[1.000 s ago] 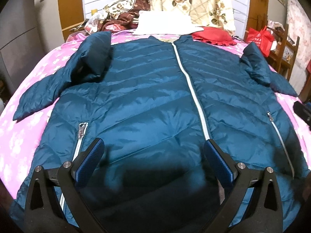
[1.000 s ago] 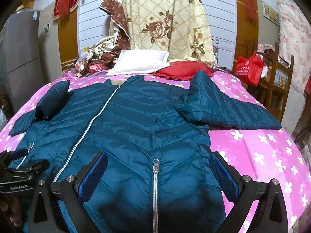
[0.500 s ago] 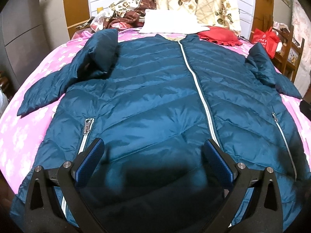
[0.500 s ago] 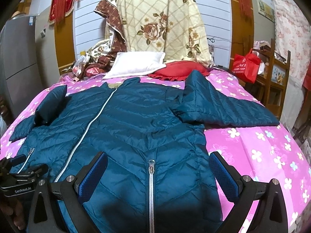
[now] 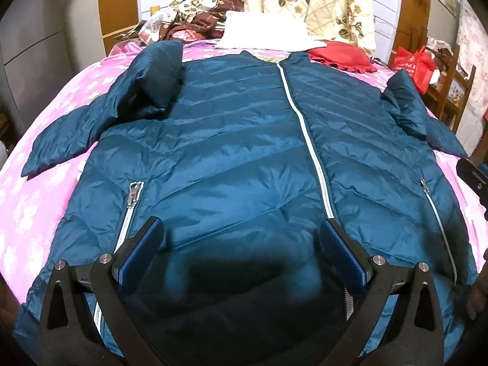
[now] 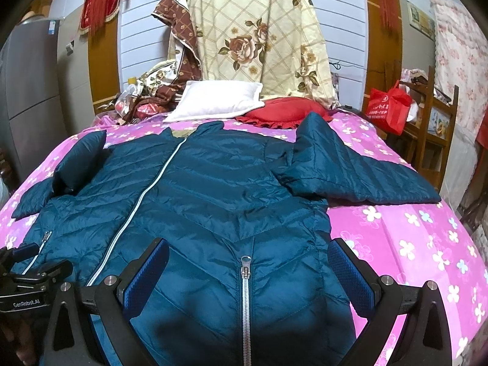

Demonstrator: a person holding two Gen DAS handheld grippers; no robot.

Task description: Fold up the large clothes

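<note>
- Where the pink flowered bed shows on the left: a grey cabinet beside it, then the jacket's bent left sleeve, doubled back on itself, cuff end lying on the sheet.
- Just right of that: left pocket zipper, closed, running down behind the left tool.
- Left tool: spread wide, blue pads apart, pinching nothing, hovering low over the hem of the blue padded jacket.
- Jacket: laid flat, front up, across the bed, collar toward the headboard, white centre zipper done up from collar to hem.
- Beyond the collar: white pillow, red cushion touching it on the right, floral quilt draped upright behind both.
- Right tool: spread wide too, holding nothing, poised above the right pocket zipper, near the jacket's right edge.
- Right sleeve: stretched out sideways on the sheet, folded over at the shoulder.
- Far right: red bag beside a wooden shelf, off the bed.
</note>
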